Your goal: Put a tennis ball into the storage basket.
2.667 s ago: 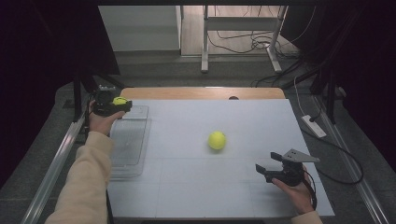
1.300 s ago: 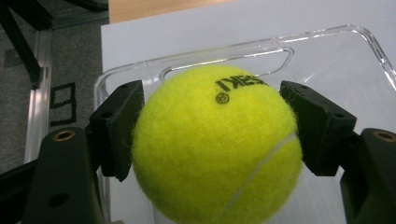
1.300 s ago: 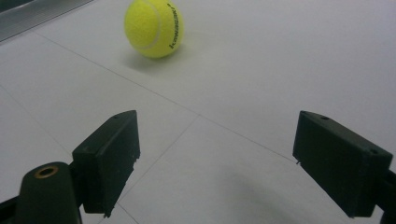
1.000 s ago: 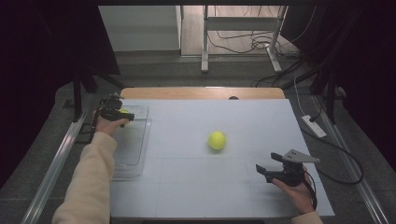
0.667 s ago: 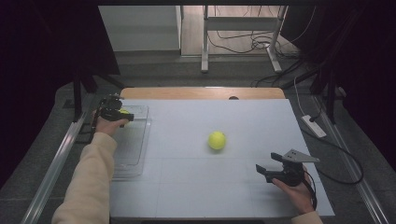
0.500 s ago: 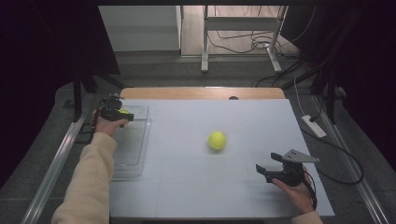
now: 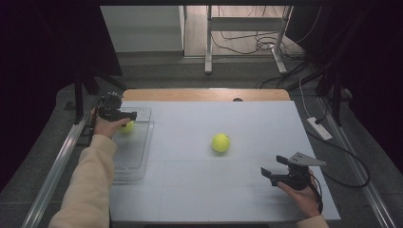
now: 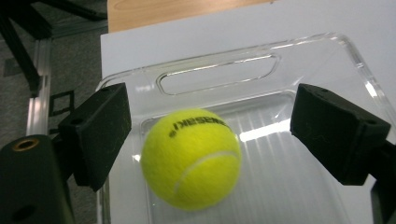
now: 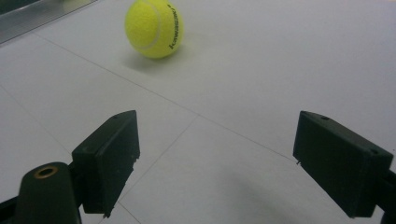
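A white rectangular table [image 7: 209, 190] with a strip of bare wood along its far edge carries everything else. At the table's left edge lies a clear plastic rectangular tray [image 7: 130, 161] with a slotted handle at its far end. The person's left arm, in a cream sleeve [image 7: 88, 185], stretches forward from the near left corner of the table and over the tray, the hand wrapped around the left gripper [image 7: 124, 115] at the tray's far end. In the left gripper view, that gripper [image 8: 208, 135] has its black jaws spread wide, one on each side of a yellow felt tennis ball [image 8: 191, 158] that rests on the tray floor; neither pad touches it, so it holds nothing.

At the table's near right corner, the person's right hand [image 7: 299, 194] sits low, holding the right gripper [image 7: 268, 173] with its grey three-cornered plate on top, aimed toward the table's middle. Its jaws stand wide apart and empty, just above the white surface. A second yellow tennis ball [image 7: 220, 142] lies near the table's centre, well apart from the right gripper and from the tray.
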`<state>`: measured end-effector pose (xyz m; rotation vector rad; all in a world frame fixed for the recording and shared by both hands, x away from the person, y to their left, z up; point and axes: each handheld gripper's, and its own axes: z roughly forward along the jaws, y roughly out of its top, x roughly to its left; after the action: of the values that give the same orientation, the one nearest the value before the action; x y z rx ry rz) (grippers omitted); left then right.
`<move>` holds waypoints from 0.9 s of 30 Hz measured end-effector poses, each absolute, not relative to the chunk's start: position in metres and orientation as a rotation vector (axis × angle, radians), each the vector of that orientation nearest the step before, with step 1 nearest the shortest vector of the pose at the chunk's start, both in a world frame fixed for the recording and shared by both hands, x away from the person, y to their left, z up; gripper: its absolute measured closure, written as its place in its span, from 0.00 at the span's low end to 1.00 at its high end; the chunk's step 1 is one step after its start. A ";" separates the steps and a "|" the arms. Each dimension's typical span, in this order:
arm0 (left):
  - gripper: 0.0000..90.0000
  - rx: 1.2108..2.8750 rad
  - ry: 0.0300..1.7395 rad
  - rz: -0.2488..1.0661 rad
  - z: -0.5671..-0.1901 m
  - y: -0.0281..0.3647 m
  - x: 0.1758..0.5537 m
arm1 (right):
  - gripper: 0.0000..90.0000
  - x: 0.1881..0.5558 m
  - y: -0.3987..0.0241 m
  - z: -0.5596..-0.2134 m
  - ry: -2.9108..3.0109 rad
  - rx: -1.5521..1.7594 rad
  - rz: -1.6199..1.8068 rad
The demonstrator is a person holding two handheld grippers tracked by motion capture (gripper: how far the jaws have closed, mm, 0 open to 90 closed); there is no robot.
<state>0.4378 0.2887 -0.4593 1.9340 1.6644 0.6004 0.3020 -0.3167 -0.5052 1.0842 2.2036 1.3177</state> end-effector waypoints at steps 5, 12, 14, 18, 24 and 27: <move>0.14 1.910 1.601 0.575 -0.450 0.286 0.429 | 0.16 0.302 -0.317 -0.505 2.200 1.088 1.318; 0.14 1.887 1.531 0.533 -0.444 0.285 0.417 | 0.16 0.302 -0.317 -0.505 2.199 1.090 1.314; 0.15 1.860 1.518 0.522 -0.442 0.284 0.412 | 0.16 0.302 -0.317 -0.504 2.195 1.095 1.321; 0.15 1.853 1.472 0.522 -0.436 0.280 0.405 | 0.16 0.302 -0.318 -0.504 2.188 1.099 1.324; 0.15 1.827 1.409 0.517 -0.427 0.275 0.395 | 0.16 0.302 -0.319 -0.504 2.185 1.108 1.317; 0.15 1.817 1.380 0.499 -0.425 0.272 0.391 | 0.16 0.301 -0.320 -0.504 2.180 1.110 1.321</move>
<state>0.3909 0.2720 -0.4245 1.8174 1.3803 0.4991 0.3011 -0.3202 -0.5041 1.1098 2.1804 1.3212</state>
